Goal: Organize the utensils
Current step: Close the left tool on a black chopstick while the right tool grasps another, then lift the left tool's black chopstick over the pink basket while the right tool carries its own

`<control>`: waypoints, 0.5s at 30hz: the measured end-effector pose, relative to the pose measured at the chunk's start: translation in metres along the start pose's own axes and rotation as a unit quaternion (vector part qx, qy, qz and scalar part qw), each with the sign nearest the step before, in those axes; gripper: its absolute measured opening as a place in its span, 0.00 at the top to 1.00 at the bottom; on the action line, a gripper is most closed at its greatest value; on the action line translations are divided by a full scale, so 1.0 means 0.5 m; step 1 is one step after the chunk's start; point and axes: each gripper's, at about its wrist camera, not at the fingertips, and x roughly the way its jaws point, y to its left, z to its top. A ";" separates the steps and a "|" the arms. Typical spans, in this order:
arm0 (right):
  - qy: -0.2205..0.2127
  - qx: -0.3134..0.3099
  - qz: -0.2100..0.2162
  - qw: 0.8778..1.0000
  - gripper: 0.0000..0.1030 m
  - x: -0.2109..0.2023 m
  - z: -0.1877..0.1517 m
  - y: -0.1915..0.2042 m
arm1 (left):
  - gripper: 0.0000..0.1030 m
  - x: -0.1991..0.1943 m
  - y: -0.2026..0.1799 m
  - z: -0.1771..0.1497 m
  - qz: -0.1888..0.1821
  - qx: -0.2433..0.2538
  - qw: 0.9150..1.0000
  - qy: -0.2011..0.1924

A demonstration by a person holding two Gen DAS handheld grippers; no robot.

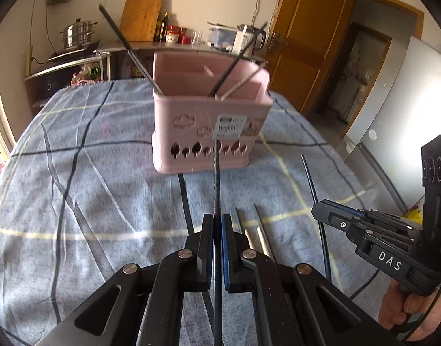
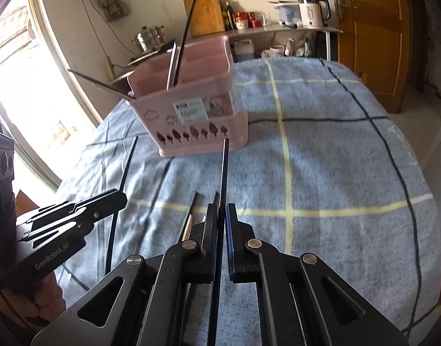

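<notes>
A pink utensil holder [image 1: 208, 127] stands on the blue plaid cloth; it also shows in the right wrist view [image 2: 191, 109]. Several black chopsticks [image 1: 125, 40] lean out of its compartments. My left gripper [image 1: 217, 219] is shut on a black chopstick [image 1: 217, 178] that points at the holder's front. My right gripper [image 2: 221, 210] is shut on another black chopstick [image 2: 224, 170], also pointing toward the holder. The right gripper shows in the left wrist view [image 1: 318, 210] at the right, with its chopstick [image 1: 309, 176]. Two more chopsticks [image 1: 257, 230] lie on the cloth beside my left fingers.
The table [image 2: 335, 158] is covered by the blue cloth. Behind it a counter holds a steel pot [image 1: 76, 33], a cutting board [image 1: 141, 17], bottles and a kettle [image 1: 247, 39]. A wooden door [image 1: 307, 43] is at the right, a bright window [image 2: 21, 86] at the left.
</notes>
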 end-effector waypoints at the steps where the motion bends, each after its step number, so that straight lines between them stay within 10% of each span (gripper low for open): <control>1: -0.005 -0.001 0.001 1.000 0.95 -0.006 0.008 0.000 | 0.95 -0.006 0.001 0.007 -0.002 -0.001 1.000 -0.004; 15: -0.084 -0.029 0.001 0.996 0.95 -0.105 0.097 0.023 | 0.95 -0.104 0.003 0.091 -0.009 0.010 0.998 -0.067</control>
